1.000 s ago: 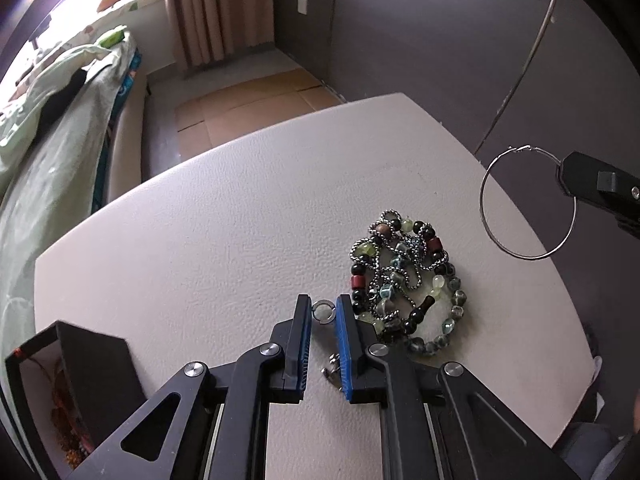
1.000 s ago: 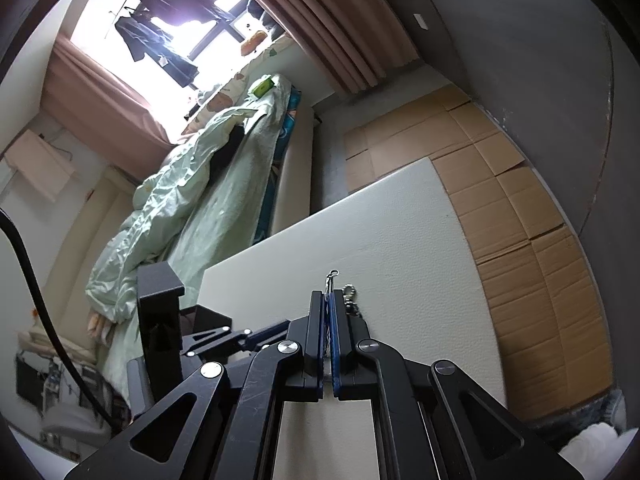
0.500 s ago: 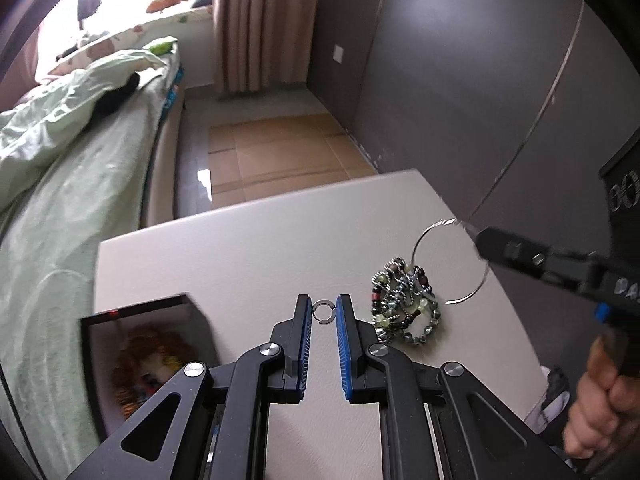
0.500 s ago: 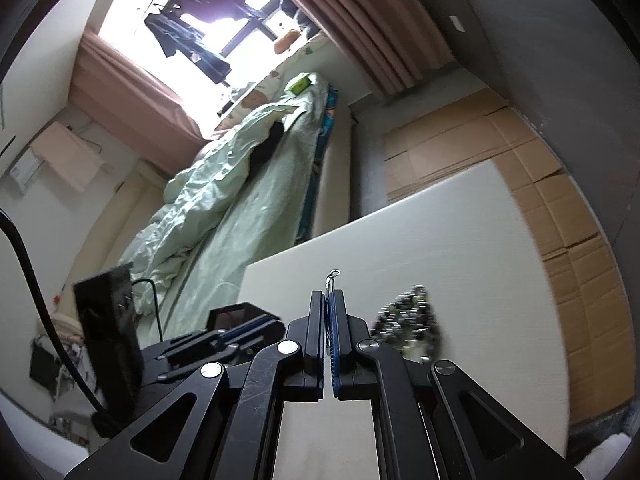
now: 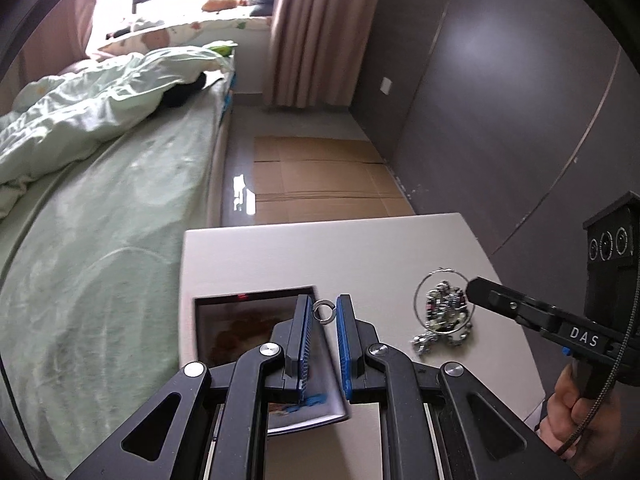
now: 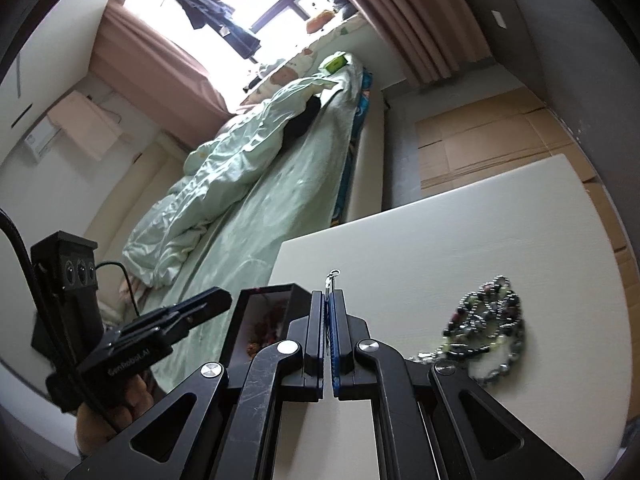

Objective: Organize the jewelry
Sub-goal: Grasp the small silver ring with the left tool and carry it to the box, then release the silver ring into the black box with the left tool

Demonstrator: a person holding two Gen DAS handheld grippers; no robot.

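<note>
The left gripper [image 5: 324, 312] pinches a small silver ring [image 5: 323, 310] between its blue pads, held above the near corner of an open dark jewelry box [image 5: 248, 320] whose reddish contents are blurred, possibly beads. The right gripper [image 6: 330, 300] is clamped tight on a thin wire hoop earring [image 5: 442, 302], its clasp poking past the tips. Both hover over a white table [image 5: 360, 248], where a tangle of green, dark and silver beaded bracelets [image 6: 486, 330] lies.
</note>
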